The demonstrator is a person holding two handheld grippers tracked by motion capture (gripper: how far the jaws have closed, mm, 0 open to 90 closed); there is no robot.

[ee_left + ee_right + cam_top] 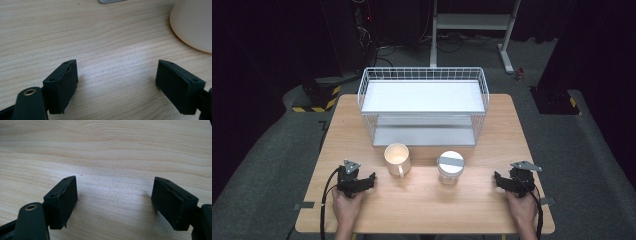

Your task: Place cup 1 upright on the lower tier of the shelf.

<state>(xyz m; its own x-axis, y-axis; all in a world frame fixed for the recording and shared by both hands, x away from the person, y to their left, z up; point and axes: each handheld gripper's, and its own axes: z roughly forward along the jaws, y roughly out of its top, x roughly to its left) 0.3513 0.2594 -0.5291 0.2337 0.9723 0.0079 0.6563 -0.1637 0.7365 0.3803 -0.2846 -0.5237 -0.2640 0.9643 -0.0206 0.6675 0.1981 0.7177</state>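
Note:
A cream mug (397,158) stands on the wooden table (422,200) in front of a white wire rack (423,102), and a clear jar with a white lid (450,166) stands to its right. My left gripper (362,181) rests near the table's front left, open, with bare wood between its jaws; the left gripper (116,82) has the mug (193,23) ahead at its upper right. My right gripper (504,181) rests at the front right, open over bare wood. In its own view the right gripper (115,202) holds nothing.
The two-tier wire rack takes up the back half of the table. Bare wood lies between the two grippers. Beyond the table are a dark floor, a white metal stand (472,22) and yellow-black striped bases (314,100).

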